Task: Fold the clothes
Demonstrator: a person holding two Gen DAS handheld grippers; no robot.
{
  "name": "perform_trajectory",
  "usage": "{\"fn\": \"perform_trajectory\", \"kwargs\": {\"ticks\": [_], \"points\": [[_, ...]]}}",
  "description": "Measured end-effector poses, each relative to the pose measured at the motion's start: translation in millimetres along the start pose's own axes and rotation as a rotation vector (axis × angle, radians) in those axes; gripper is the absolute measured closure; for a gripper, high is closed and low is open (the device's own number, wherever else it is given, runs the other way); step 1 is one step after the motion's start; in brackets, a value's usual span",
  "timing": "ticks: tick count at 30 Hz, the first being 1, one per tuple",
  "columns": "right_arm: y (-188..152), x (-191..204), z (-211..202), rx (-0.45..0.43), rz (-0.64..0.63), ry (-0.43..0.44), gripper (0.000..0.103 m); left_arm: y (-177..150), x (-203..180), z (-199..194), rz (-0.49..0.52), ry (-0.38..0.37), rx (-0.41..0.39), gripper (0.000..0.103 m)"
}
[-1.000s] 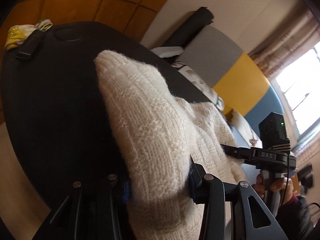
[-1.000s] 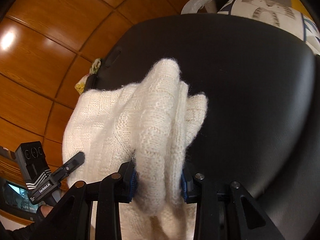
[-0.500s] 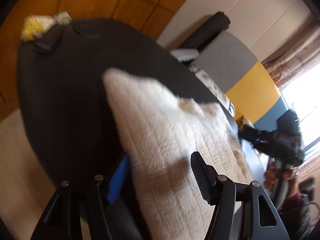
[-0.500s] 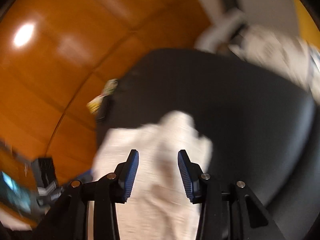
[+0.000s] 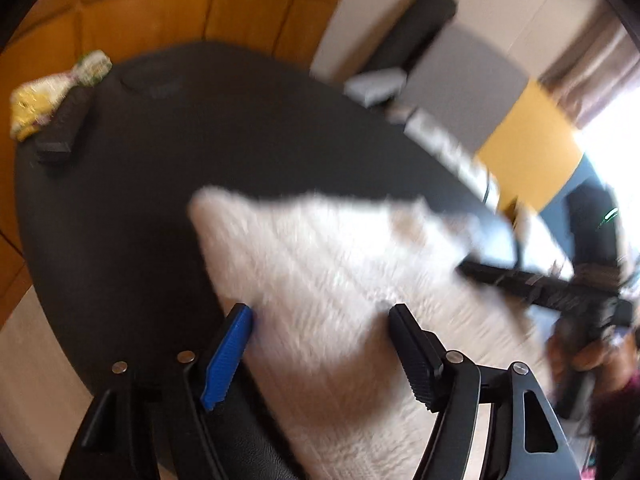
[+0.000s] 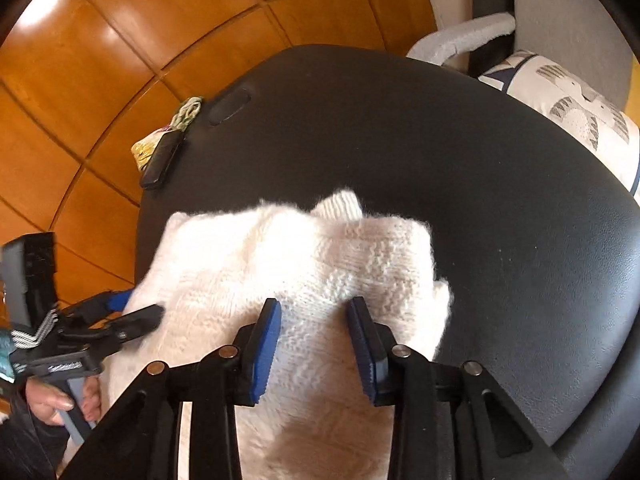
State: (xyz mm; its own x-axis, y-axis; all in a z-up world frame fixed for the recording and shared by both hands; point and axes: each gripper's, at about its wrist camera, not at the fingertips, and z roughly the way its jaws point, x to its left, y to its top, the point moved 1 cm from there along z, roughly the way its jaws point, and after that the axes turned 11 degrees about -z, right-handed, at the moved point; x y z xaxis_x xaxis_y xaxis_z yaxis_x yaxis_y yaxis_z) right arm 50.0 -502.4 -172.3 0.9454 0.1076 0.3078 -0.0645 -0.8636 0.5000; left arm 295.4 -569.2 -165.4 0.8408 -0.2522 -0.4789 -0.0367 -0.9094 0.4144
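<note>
cream knitted sweater (image 6: 288, 280) lies folded on the black worktop (image 6: 460, 184), running from near to far. both grippers sit at its near end, left gripper (image 5: 320, 344) fingers just opened wide, right gripper (image 6: 314, 344) fingers apart, just narrowing, neither gripping the knit.

Cream knit sweater (image 6: 304, 280) lying folded on the black surface (image 6: 460, 184).

The sweater is thick, fuzzy and off-white, with a ribbed, blocky stitch pattern. It lies flat in several layers, its far edge uneven, with a small flap poking up past the rest. It spreads beneath and ahead of the right claw (image 6: 314, 344), and under the left claw (image 5: 320, 344), extending back toward the near edge of the surface.
</note>
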Motion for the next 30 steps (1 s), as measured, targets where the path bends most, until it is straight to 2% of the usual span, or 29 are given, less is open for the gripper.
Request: {"fn": "perform_trajectory", "kwargs": {"ticks": [2,5,8,10,14,17,19,22,24,27,30], "points": [[-3,-4,-5,0.012,0.002,0.006,0.069,-6,3,9,-0.008,0.003,0.030,0.031],[2,1,-19,0.032,-0.033,-0.025,0.069,-9,1,2,-0.013,0.002,0.028,0.031],[7,14,-42,0.011,-0.095,-0.044,0.069,-10,-9,-17,0.030,0.014,-0.023,0.031],[5,24,-63,-0.027,-0.130,-0.027,0.069,-16,-18,-30,0.054,-0.011,-0.051,0.031],[-15,54,-91,-0.050,-0.236,0.047,0.069,-35,-41,-49,0.114,-0.043,-0.094,0.031],[-42,68,-85,0.013,-0.288,0.029,0.069,-60,-53,-54,0.156,-0.054,-0.081,0.031],[-61,64,-76,0.069,-0.278,-0.033,0.069,-78,-60,-54,0.182,-0.055,-0.069,0.031],[-89,49,-63,0.130,-0.228,-0.158,0.069,-103,-67,-48,0.237,0.016,-0.096,0.029],[-104,43,-58,0.104,-0.185,-0.182,0.069,-117,-68,-50,0.261,0.064,-0.124,0.029],[-111,42,-71,0.012,-0.085,-0.196,0.069,-124,-72,-48,0.261,0.120,-0.164,0.029],[-117,58,-105,-0.141,-0.031,-0.218,0.067,-124,-75,-69,0.212,0.143,-0.233,0.026]]}}
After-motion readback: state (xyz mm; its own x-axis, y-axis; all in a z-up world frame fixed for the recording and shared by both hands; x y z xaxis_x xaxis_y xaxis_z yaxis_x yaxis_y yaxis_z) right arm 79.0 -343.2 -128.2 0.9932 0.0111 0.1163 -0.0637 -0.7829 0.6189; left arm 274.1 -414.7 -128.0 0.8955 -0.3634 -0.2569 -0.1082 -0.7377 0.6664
